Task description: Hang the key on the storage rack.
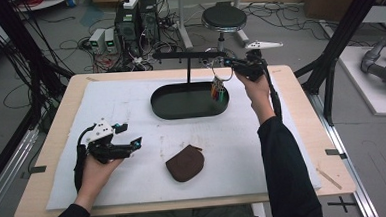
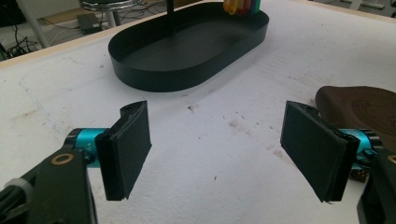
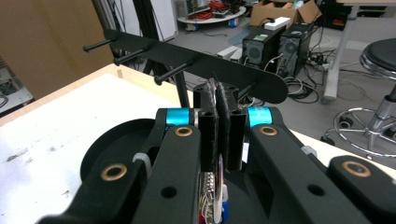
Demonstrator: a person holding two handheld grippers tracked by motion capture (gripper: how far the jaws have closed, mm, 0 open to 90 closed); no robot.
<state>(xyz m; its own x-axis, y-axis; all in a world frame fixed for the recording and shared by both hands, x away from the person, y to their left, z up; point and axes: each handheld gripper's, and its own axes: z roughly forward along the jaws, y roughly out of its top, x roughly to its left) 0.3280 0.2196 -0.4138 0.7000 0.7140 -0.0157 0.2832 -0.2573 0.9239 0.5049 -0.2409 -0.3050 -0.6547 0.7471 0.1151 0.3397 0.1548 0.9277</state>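
On the table, left tool (image 1: 128,134) gapes empty; right tool (image 1: 227,62) pinches one keyring (image 1: 218,88).

A matt white sheet (image 1: 131,106), rough and speckled with dark marks, covers a pale wood-look table (image 1: 301,108). On it, an oval black tray (image 2: 187,70) looks like smooth metal with a dull satin finish; the pegged rack (image 3: 187,58) above it has the same matt black coat. A brown pouch (image 1: 185,163) appears leathery, with an embossed round pattern visible in the left gripper view. The left gripper (image 2: 215,149) carries matt black, foam-like pads (image 2: 128,149) on glossy turquoise metal sleeves; brass-coloured rivets dot the smooth black plastic of the right gripper (image 3: 218,133). Bright glossy plastic tags (image 1: 218,91) hang from a thin metal ring.
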